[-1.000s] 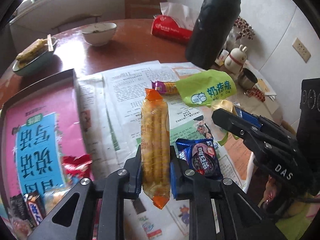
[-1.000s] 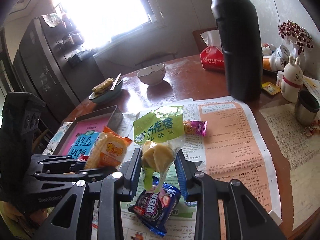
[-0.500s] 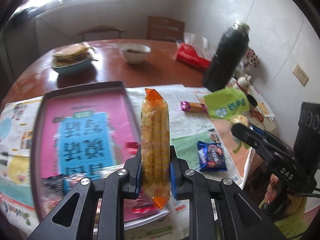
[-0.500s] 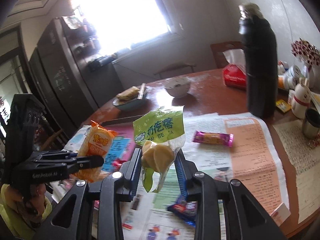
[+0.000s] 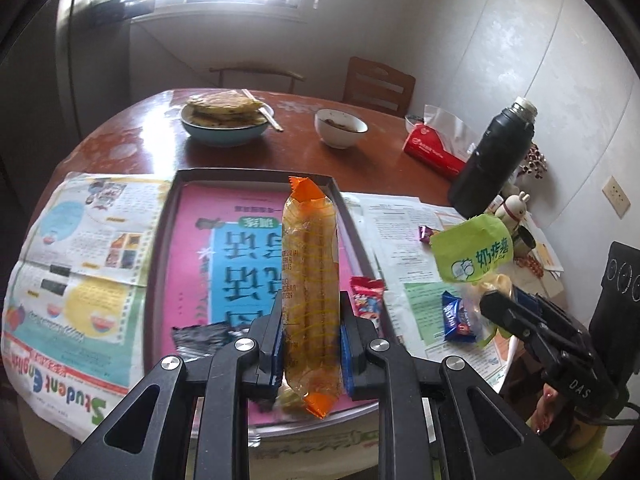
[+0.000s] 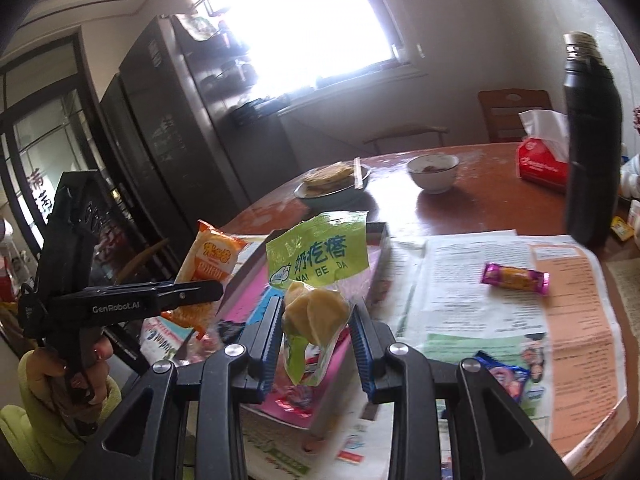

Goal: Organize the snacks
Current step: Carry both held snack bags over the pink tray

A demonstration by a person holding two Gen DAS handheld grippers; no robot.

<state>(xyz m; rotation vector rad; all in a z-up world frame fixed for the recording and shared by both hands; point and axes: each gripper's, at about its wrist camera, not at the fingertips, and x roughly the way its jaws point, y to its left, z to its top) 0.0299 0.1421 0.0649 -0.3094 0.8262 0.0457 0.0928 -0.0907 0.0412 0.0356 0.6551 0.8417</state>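
My left gripper [image 5: 310, 322] is shut on a long orange snack pack [image 5: 310, 280], held upright over the pink-lined tray [image 5: 256, 174]. The same pack [image 6: 210, 268] and left gripper [image 6: 200, 290] show at the left of the right wrist view. My right gripper [image 6: 316, 326] is shut on a green-topped bag of pale round snacks [image 6: 318, 280], above the tray's near right corner [image 6: 384, 236]. That bag [image 5: 474, 254] hangs at the right in the left wrist view. Small snacks lie in the tray, among them a red packet [image 5: 366, 296] and a dark wrapper [image 5: 200, 336].
On the newspaper [image 6: 480, 280] lie a blue cookie pack [image 5: 458, 318] and a purple candy bar [image 6: 514, 276]. Further back on the round wooden table [image 5: 304, 152] stand a black flask [image 6: 592, 140], a red tissue pack [image 5: 434, 148], a white bowl [image 5: 340, 126] and a dish of flatbread [image 5: 224, 118].
Both grippers have lifted and swung left with their snacks, from over the newspaper to over the tray. The tray now fills the middle of the left wrist view.
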